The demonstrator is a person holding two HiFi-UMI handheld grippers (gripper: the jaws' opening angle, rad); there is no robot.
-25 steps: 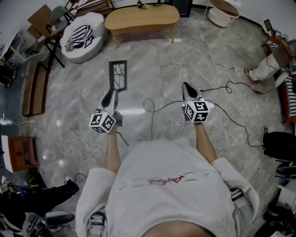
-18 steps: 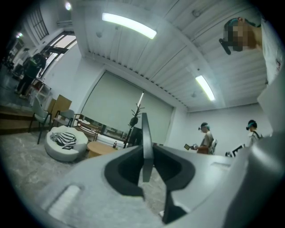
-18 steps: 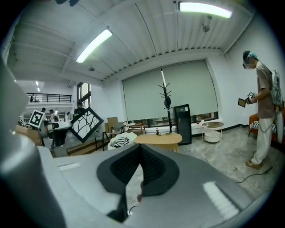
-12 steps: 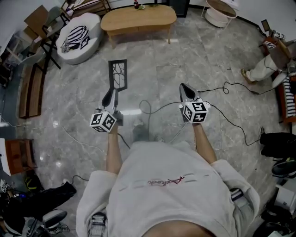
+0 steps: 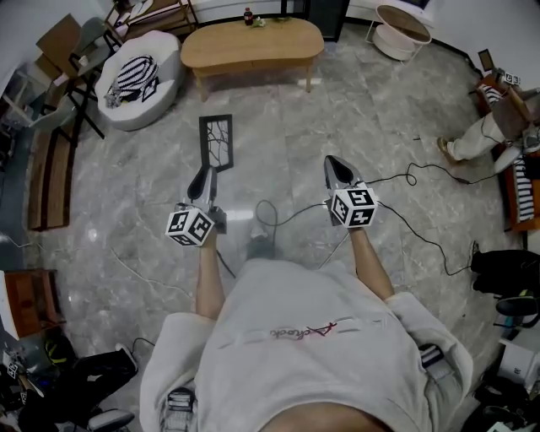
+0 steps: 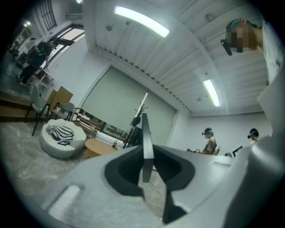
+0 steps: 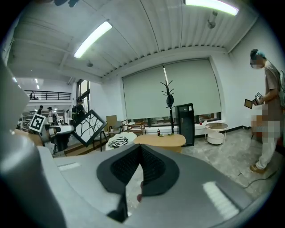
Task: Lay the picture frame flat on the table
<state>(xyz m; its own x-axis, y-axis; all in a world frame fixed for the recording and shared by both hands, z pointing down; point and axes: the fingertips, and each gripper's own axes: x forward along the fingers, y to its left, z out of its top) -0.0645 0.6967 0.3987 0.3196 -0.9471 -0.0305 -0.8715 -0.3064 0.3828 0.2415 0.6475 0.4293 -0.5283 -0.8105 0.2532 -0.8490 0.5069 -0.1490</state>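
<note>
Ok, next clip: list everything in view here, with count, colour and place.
picture frame: one, black, branch pattern, upright in the left gripper's jaws
table: one, light wood, oval, far side of the room
bottle: one, dark, on the table's far edge
pouf: one, white, left of the table
striped cushion: one, black and white, on the pouf
round side table: one, white, far right
cables: several, black, on the grey marble floor
seated person: one, light trousers, right edge
left gripper: grey, shut on the picture frame's lower edge
right gripper: grey, shut, empty
</note>
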